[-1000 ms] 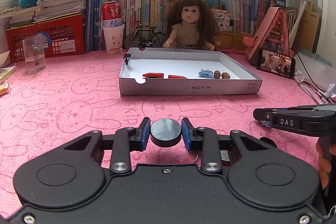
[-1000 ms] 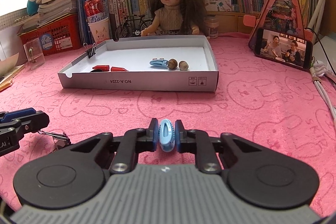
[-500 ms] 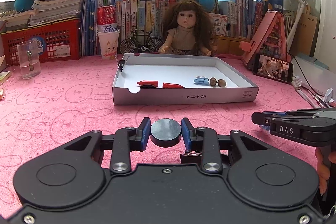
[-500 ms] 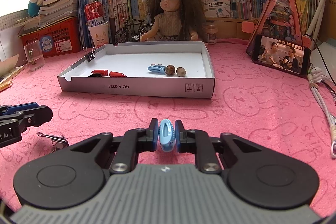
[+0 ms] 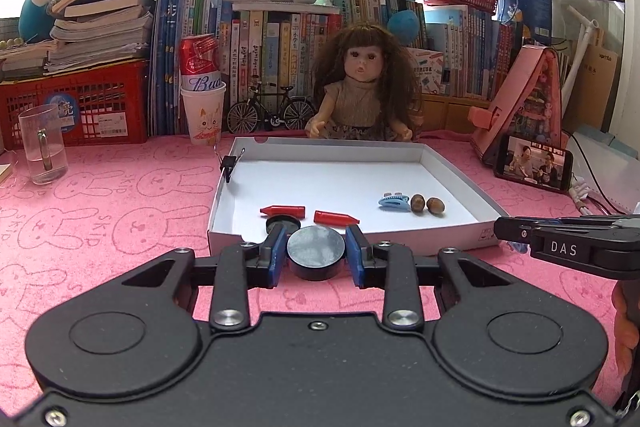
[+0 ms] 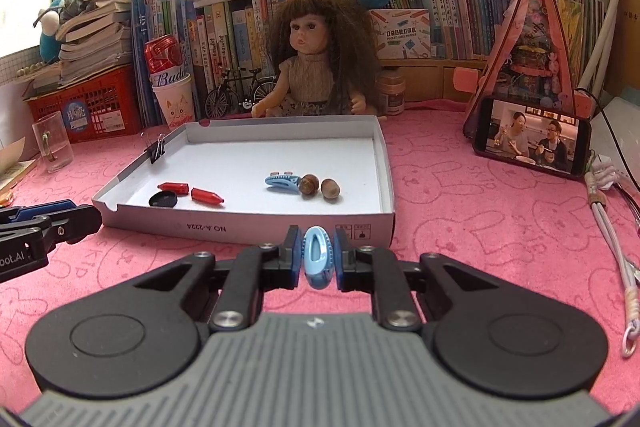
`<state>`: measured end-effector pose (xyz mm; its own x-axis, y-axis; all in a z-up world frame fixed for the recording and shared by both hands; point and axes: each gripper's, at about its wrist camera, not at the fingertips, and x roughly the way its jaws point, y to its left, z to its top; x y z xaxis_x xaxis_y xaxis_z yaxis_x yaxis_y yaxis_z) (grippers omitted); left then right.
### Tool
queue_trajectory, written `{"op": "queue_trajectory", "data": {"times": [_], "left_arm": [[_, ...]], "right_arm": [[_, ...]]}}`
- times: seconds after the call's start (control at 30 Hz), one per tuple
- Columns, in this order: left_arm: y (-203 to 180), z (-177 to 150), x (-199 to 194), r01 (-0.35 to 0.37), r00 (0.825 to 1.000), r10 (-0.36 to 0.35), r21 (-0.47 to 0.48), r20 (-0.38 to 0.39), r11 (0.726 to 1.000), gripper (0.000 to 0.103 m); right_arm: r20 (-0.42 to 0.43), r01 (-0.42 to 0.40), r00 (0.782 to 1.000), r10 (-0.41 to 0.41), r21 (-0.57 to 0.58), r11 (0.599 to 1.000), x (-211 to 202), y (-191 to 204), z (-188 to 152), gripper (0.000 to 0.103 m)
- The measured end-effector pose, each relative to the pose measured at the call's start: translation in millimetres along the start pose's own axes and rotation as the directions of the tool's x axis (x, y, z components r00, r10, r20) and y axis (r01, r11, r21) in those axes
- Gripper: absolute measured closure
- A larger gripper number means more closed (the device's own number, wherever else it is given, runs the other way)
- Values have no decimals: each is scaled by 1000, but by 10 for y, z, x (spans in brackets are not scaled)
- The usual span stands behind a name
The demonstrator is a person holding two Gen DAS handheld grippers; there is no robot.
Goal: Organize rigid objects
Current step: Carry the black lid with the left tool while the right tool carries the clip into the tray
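You are in the carrying step: both loads are picked up and you are bringing them toward the white box (image 5: 456, 173) in the middle of the pink desk (image 5: 100, 219).

Your left tongs (image 5: 316, 257) are closed on a black round disc (image 5: 316, 254), its flat face turned up toward the camera, with a blue pad pressing each side. They hang just short of the box's near wall. Your right tongs (image 6: 317, 259) are nearly fully closed on a light blue hair clip (image 6: 317, 258), held on edge between the pads, also just in front of the near wall.

Inside the box lie two red crayons (image 6: 173, 188), another black disc (image 6: 163, 200) beside them, a second blue hair clip (image 6: 282, 183) and two brown nuts (image 6: 309, 183). A black binder clip (image 6: 157, 149) is pinched onto the left wall.

Like seems to be grouped with like, so the next move probably calls for lifting each load over the near wall. Take the disc to the left, next to its twin by the crayons, and the clip toward the other clip near the nuts. Lower each close to the floor of the box before you let go; the disc could roll if it lands on edge. Keep your two tongs apart as you cross the wall.
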<state>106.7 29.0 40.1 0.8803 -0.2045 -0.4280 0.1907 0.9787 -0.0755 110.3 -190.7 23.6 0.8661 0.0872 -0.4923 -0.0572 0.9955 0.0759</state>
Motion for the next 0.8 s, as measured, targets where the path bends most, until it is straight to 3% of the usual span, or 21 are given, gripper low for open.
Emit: {"op": "queue_trajectory", "data": {"times": [0.37,0.8], "left_arm": [[48,292,582,-24,999,23,-25,-35,999,73],[126,320,1015,-54,994,48,-50,-100,997,73]], "right_arm": [[-21,16,1000,-16,21,1000,405,-29,321,82],[-81,35,996,-33,29,999,777,-89,395,82]]}}
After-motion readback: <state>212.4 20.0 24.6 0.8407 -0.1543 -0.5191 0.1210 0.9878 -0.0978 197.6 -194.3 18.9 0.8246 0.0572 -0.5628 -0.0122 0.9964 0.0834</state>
